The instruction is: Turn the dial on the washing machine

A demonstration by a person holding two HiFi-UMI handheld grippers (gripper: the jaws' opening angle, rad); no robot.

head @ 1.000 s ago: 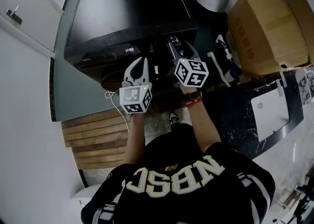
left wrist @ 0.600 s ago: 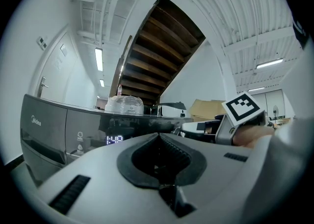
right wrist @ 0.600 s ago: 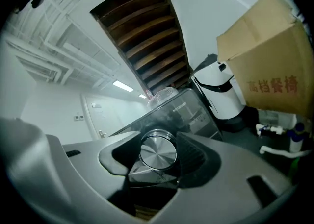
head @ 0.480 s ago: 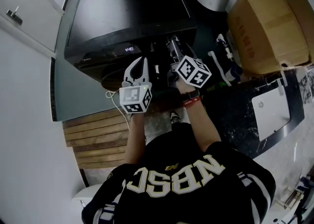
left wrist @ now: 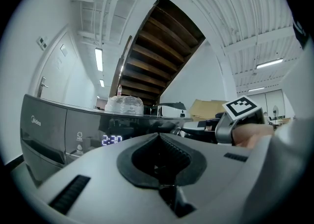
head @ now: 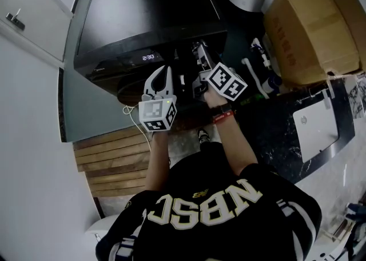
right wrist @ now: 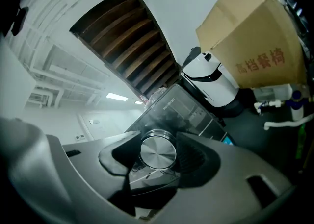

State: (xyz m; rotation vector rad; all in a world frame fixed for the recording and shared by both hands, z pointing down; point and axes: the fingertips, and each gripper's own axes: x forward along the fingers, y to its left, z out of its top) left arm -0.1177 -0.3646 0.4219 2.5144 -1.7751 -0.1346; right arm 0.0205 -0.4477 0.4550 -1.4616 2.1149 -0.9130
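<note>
Right fingers (right wrist: 196,155) on dial (right wrist: 158,152), display (head: 148,57) newly 2:30.

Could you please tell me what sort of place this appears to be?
Probably a laundry or storage corner beneath a staircase, possibly in a workshop-like building: a black washing machine, large cardboard boxes beside it, and a wooden staircase rising overhead.
</note>
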